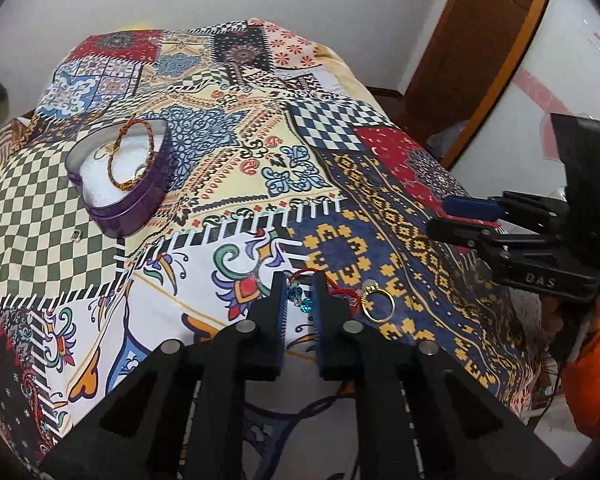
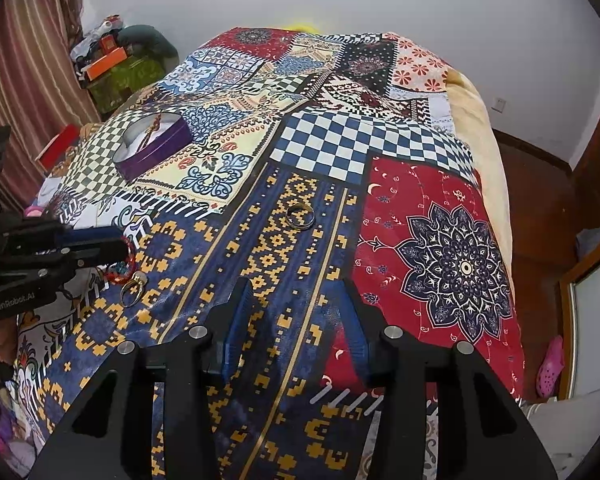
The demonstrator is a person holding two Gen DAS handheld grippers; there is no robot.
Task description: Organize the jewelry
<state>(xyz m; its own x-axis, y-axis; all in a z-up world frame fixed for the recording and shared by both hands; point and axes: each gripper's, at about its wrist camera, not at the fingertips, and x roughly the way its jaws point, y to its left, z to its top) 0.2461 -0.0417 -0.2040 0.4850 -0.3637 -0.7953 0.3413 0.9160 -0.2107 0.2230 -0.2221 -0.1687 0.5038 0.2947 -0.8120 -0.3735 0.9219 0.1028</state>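
Between the left gripper tips: red cord bracelet, pinched. Lift straight, clearing the gold ring alongside. Right gripper: part-open, empty.

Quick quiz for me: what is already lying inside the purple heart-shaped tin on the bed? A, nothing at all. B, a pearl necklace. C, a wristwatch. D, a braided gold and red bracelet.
D: a braided gold and red bracelet lies on the white lining of the purple tin.

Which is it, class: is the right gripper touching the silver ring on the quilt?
Apart. The right wrist view shows the right gripper open, with bare quilt between its fingertips and the silver ring beyond.
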